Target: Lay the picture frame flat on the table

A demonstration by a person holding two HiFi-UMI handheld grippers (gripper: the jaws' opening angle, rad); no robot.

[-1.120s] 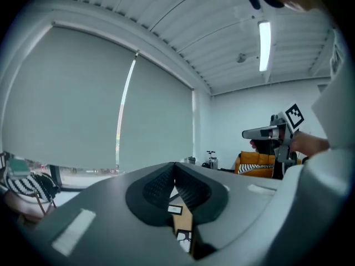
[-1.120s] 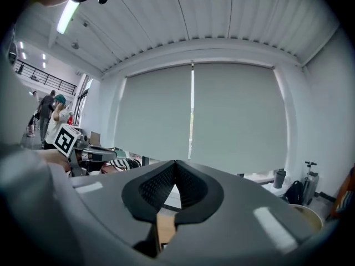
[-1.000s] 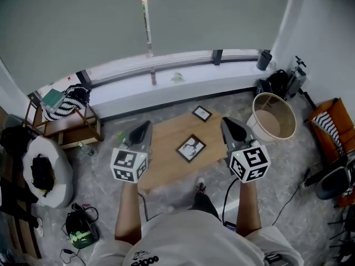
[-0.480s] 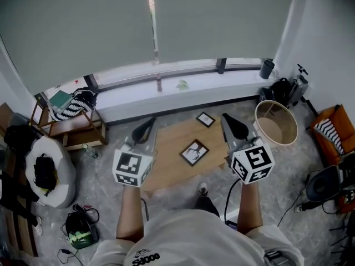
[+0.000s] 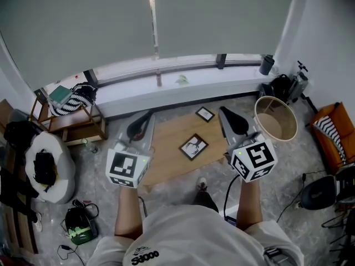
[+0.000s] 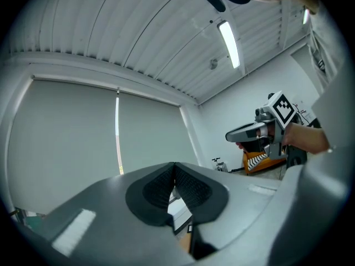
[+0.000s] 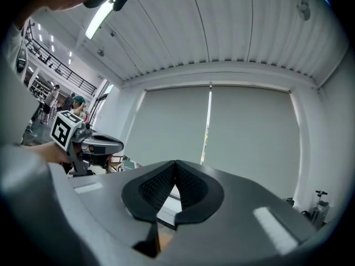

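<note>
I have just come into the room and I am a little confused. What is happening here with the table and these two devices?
A person stands over a low wooden table with a hand-held gripper in each hand. The left hand-held gripper and the right hand-held gripper are both shut and empty, held above the table. The picture frame already lies flat on the table, and neither gripper touches it. A second, smaller frame lies by the table's far edge.

I see the picture frame (image 5: pixel 193 146) lying flat on the wooden table (image 5: pixel 166 154), right of centre, turned cornerwise like a diamond, with a dark border and pale picture facing up. A smaller dark frame (image 5: pixel 204 113) lies at the table's far right corner.
</note>
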